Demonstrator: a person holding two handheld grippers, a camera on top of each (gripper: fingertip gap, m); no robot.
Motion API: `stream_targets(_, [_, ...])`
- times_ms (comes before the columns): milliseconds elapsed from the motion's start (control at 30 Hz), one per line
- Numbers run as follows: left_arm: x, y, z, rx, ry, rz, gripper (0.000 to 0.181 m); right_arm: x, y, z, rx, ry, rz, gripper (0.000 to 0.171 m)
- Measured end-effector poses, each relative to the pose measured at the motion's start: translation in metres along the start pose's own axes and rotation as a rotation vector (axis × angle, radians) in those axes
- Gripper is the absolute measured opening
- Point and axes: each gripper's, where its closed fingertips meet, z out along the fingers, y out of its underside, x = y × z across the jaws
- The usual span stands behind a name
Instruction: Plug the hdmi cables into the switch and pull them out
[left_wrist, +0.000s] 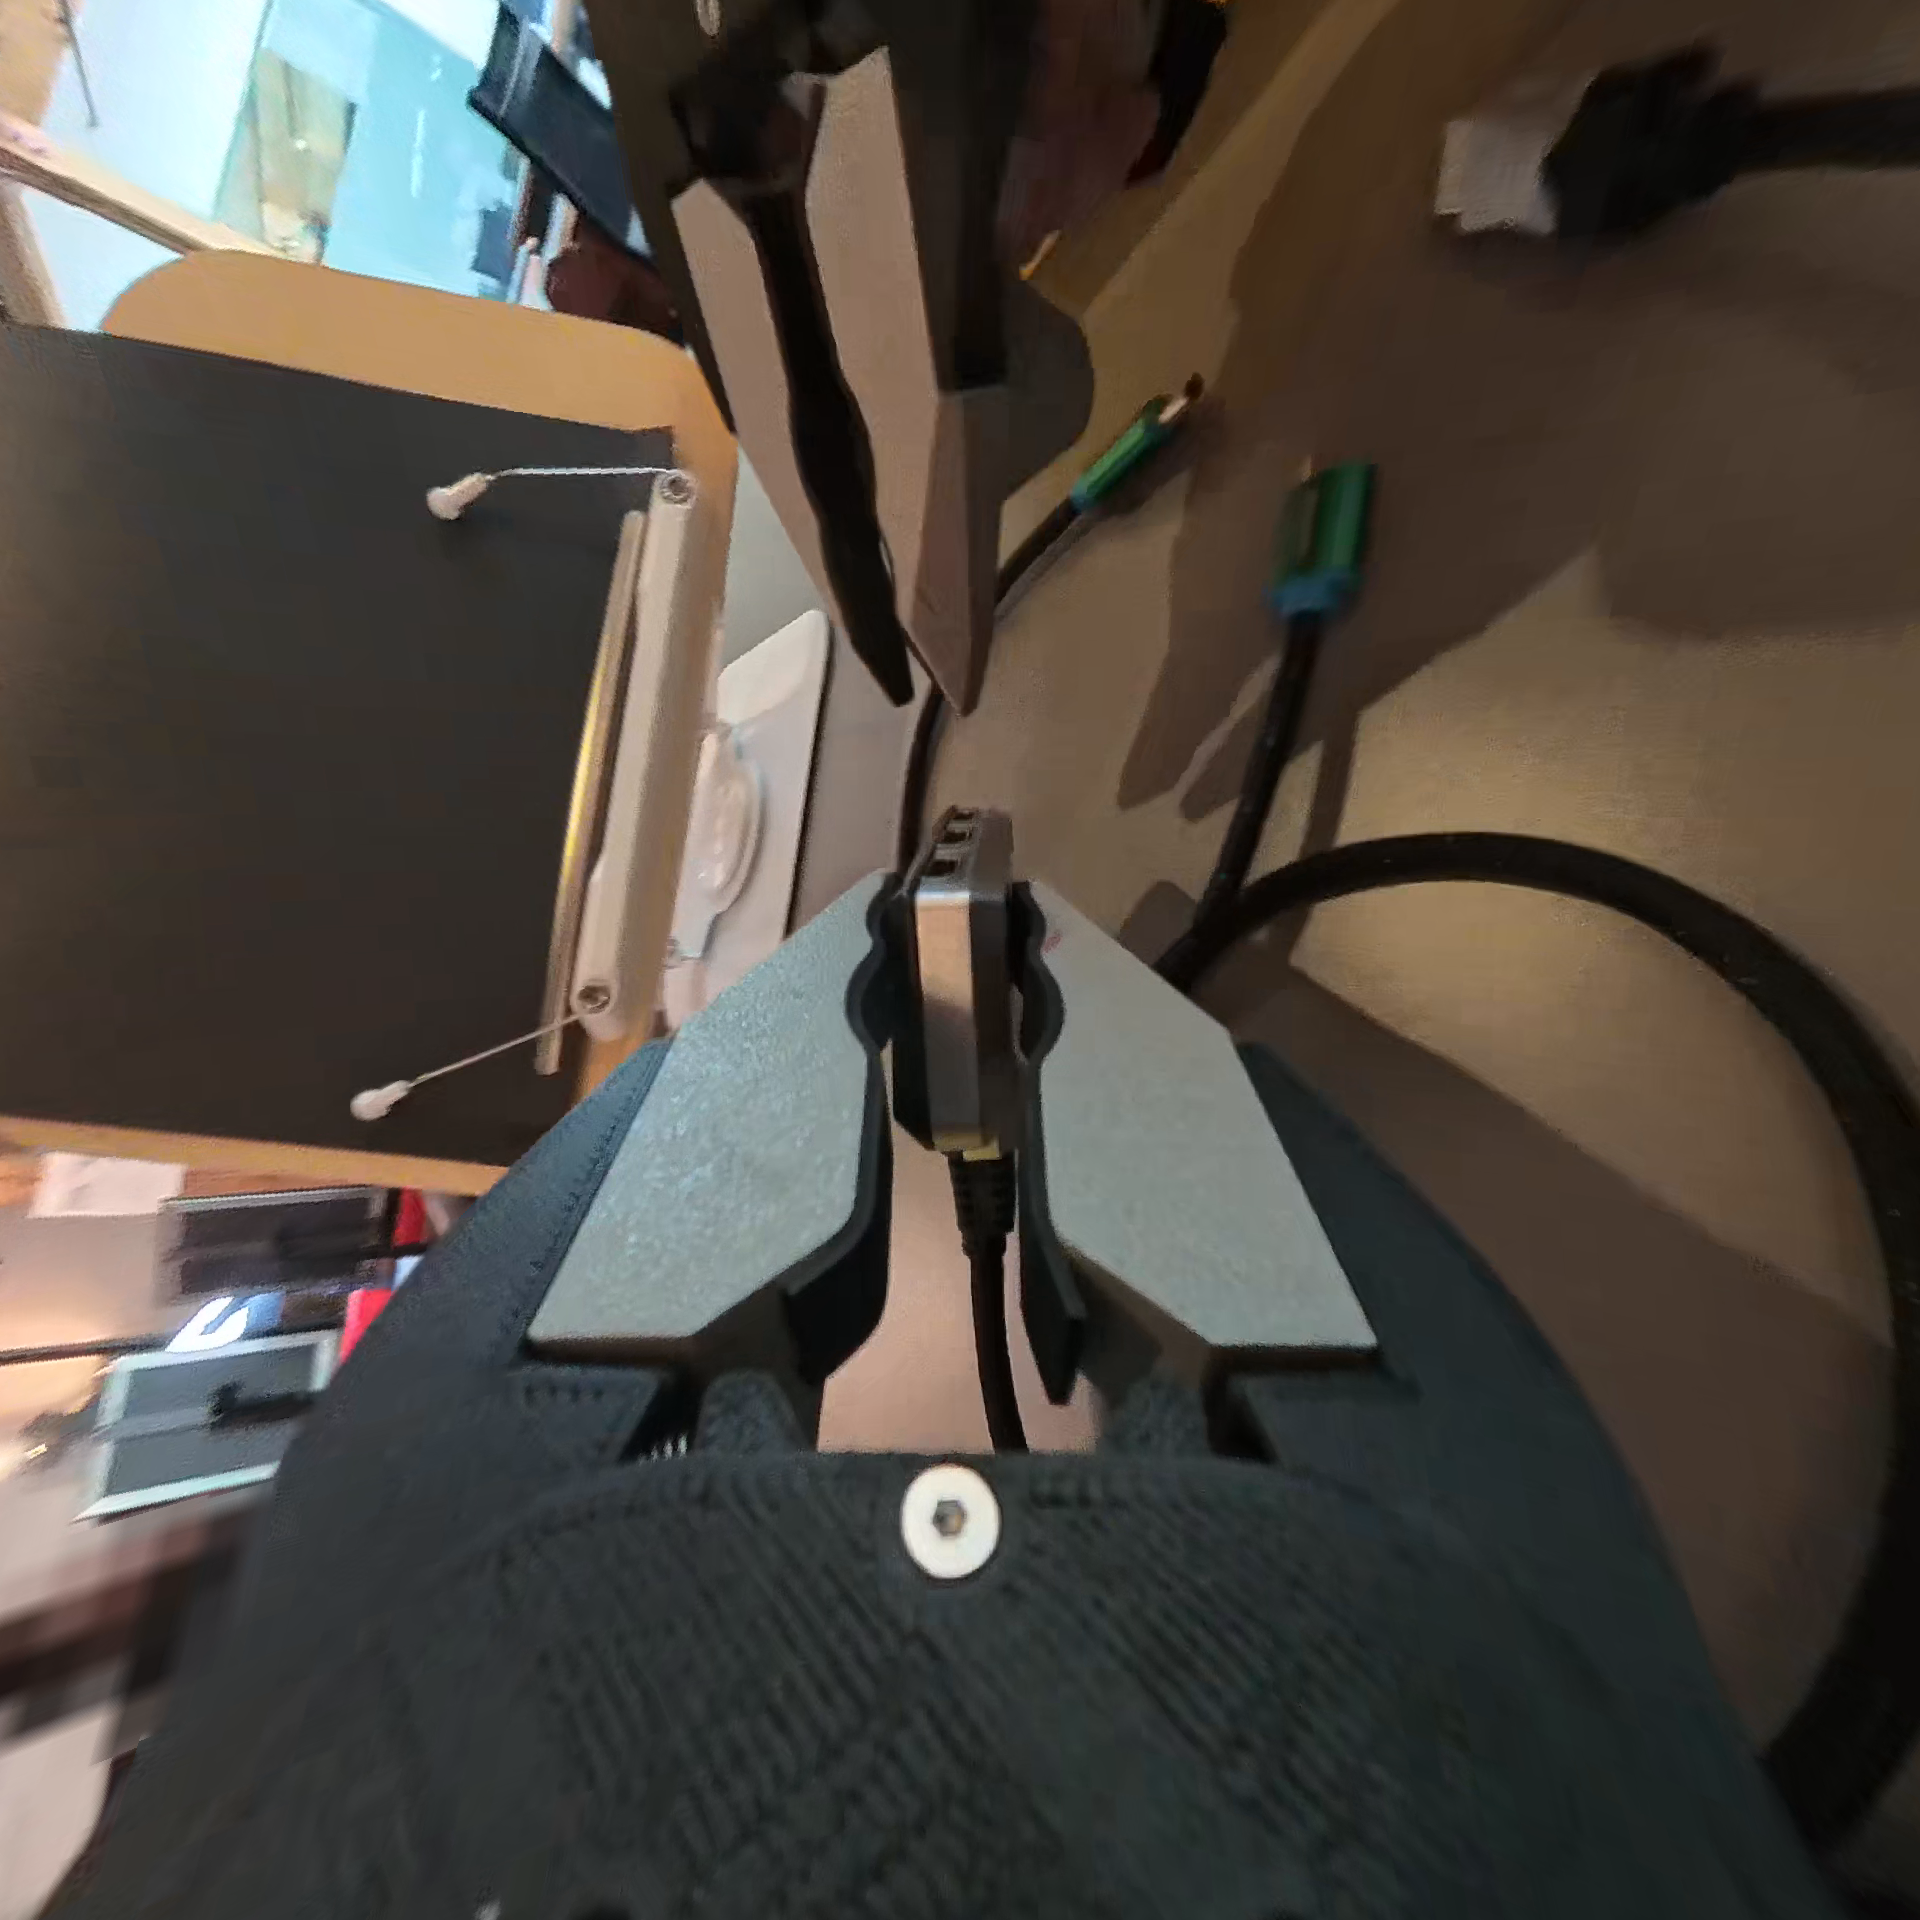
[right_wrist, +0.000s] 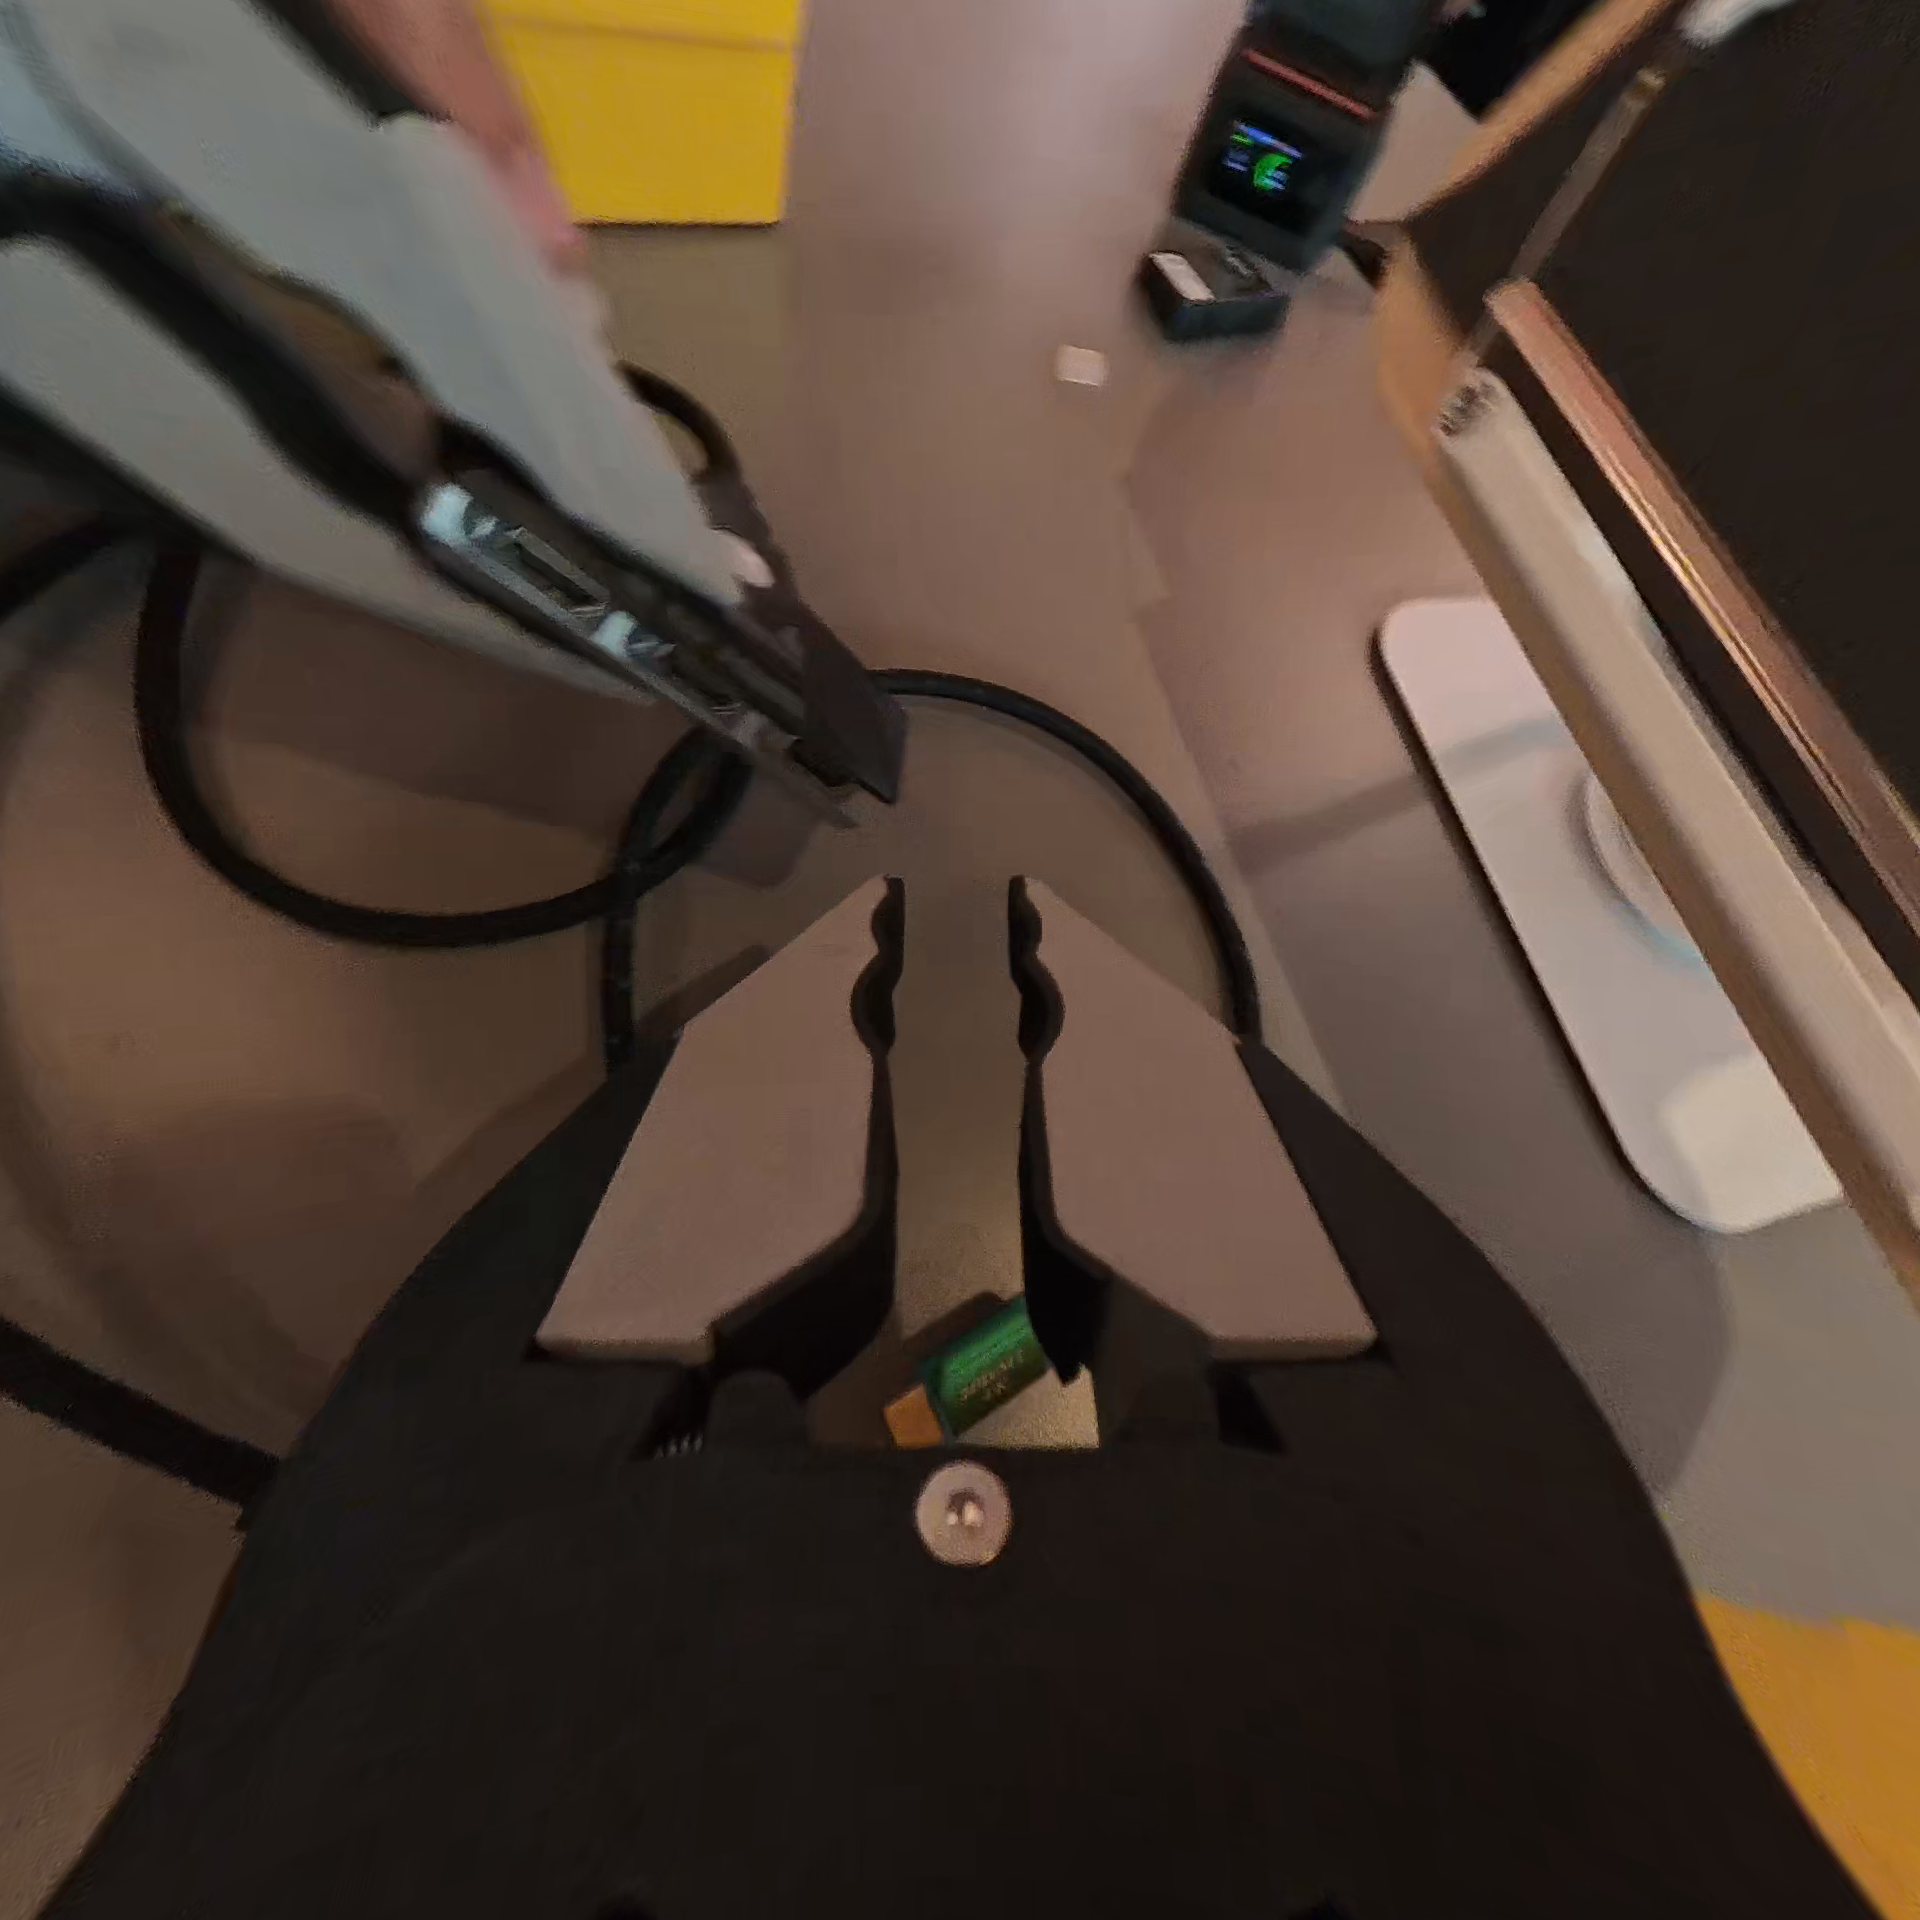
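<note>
Switch (left_wrist: 956, 997) sits clamped between the fingers of my left gripper (left_wrist: 956, 914), lifted off the table (left_wrist: 1558, 935), its port edge facing away from me and one thin black cable (left_wrist: 987, 1299) trailing back from its near end. My right gripper (right_wrist: 954, 894) holds nothing; its fingers stand narrowly apart above the table surface. Two green HDMI plugs lie loose on the table: one (left_wrist: 1325, 540) on a thick braided cable, the other (left_wrist: 1127, 452) beyond the right gripper's tips. In the right wrist view, a green plug (right_wrist: 982, 1371) lies on the table below the fingers' base, untouched.
</note>
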Motion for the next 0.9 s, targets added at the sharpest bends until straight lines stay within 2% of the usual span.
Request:
stream_targets(100, [-0.009, -0.007, 0.0, 0.036, -0.079, 0.01, 0.018, 0.031, 0.016, -0.001, -0.051, 0.115, 0.17, 0.021])
stream_targets(200, [-0.019, -0.01, 0.0, 0.063, -0.153, -0.009, 0.018, 0.041, 0.031, 0.0, -0.126, 0.17, 0.208, 0.023])
stream_targets(367, [-0.014, -0.001, 0.011, 0.05, -0.144, -0.044, 0.018, 0.031, 0.007, -0.001, 0.016, 0.114, 0.199, 0.021])
stream_targets(433, [-0.012, 0.003, 0.014, 0.04, -0.127, -0.065, 0.018, 0.027, 0.009, -0.006, -0.017, 0.114, 0.177, 0.026])
stream_targets(567, [-0.009, 0.007, 0.017, 0.038, -0.105, -0.086, 0.018, 0.004, 0.007, -0.029, -0.088, 0.138, 0.043, 0.024])
stream_targets(667, [-0.007, 0.004, 0.016, 0.05, -0.095, -0.08, 0.018, -0.009, 0.028, -0.039, -0.268, 0.108, 0.038, 0.021])
stream_targets(733, [-0.008, -0.001, 0.013, 0.083, -0.101, -0.088, 0.018, -0.012, 0.023, -0.054, -0.346, 0.096, -0.058, 0.023])
stream_targets(800, [-0.012, -0.002, 0.01, 0.098, -0.117, -0.101, 0.018, -0.012, 0.02, -0.071, -0.437, 0.059, -0.22, 0.037])
stream_targets(833, [-0.014, -0.002, 0.009, 0.101, -0.124, -0.105, 0.018, -0.015, 0.027, -0.077, -0.504, 0.002, -0.304, 0.047])
stream_targets(900, [-0.016, -0.002, 0.007, 0.103, -0.134, -0.109, 0.018, -0.01, 0.05, -0.087, -0.645, -0.061, -0.454, 0.053])
